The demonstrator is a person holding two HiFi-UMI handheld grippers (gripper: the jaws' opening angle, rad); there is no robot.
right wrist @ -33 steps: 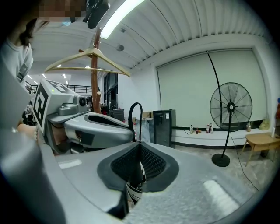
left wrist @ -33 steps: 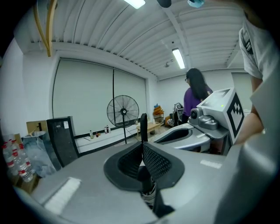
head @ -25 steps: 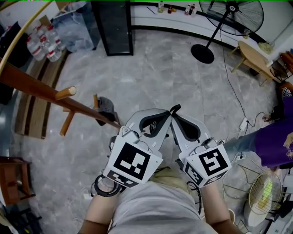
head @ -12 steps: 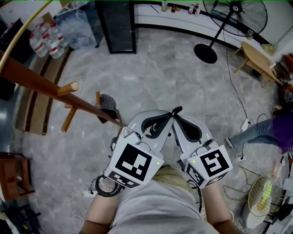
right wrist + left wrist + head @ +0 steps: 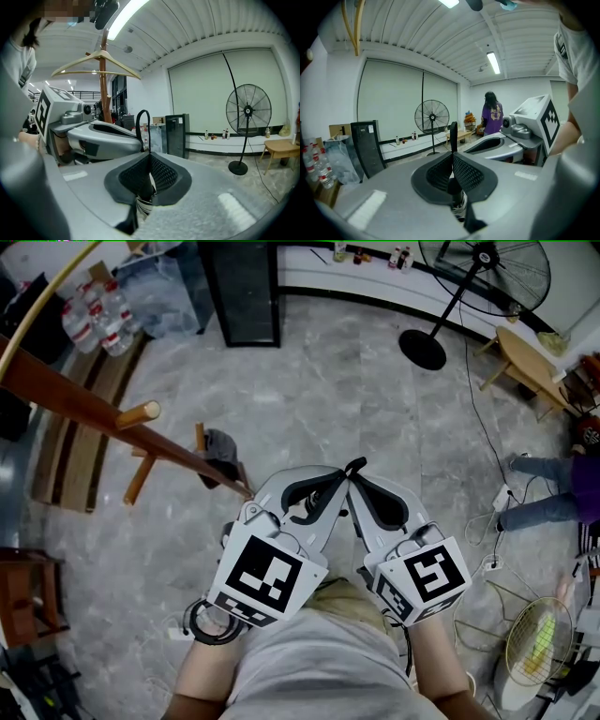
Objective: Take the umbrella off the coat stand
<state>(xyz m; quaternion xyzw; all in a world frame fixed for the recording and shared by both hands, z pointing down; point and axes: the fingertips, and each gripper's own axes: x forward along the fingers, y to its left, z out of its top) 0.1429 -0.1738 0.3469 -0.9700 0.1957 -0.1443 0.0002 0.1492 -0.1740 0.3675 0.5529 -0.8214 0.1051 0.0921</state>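
Note:
The brown wooden coat stand [image 5: 103, 418] slants across the left of the head view, with short pegs [image 5: 139, 412] sticking out. A dark grey bundle [image 5: 220, 454] hangs low beside its pole; I cannot tell whether it is the umbrella. In the right gripper view the stand [image 5: 102, 89] carries a wooden hanger [image 5: 96, 63]. I hold both grippers close to my body, to the right of the stand and apart from it. The left gripper [image 5: 343, 476] [image 5: 453, 133] is shut and holds nothing. The right gripper [image 5: 357, 471] [image 5: 143, 126] is shut too, its tips against the left one's.
A standing fan [image 5: 469, 277] and a low wooden table [image 5: 525, 357] are at the far right. A black cabinet [image 5: 239, 292] and water bottles [image 5: 94, 315] stand at the back left. Cables [image 5: 483, 437] trail on the floor beside a person [image 5: 553, 498].
Both grippers have stayed where they were, shut. The person in purple at the right has moved further toward the right edge.

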